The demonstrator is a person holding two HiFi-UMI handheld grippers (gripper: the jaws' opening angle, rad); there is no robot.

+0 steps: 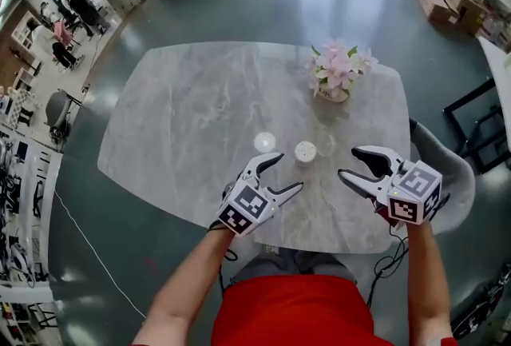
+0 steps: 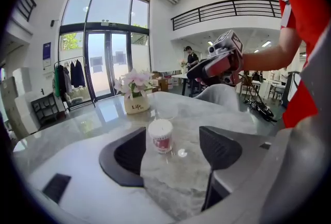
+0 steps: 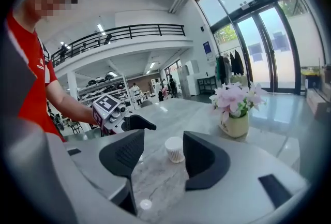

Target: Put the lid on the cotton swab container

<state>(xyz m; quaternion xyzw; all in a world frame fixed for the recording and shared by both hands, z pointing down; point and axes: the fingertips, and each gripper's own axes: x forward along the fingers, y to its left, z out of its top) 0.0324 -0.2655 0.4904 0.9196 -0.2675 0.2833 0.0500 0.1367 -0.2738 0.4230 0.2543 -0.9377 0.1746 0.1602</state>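
left gripper (image 1: 289,171) and right gripper (image 1: 349,162) gape, flanking cotton swab container (image 1: 305,152), neither touching.

Print on the cotton swab container (image 2: 161,135) is too blurred to read. A grey chair (image 1: 459,175) sits partly hidden behind the table (image 1: 200,113).

Left forearm (image 1: 188,272) and right forearm (image 1: 423,280) reach forward. Left hand-held gripper (image 1: 289,172) and right hand-held gripper (image 1: 348,162) angle toward each other, jaws wide apart, empty.
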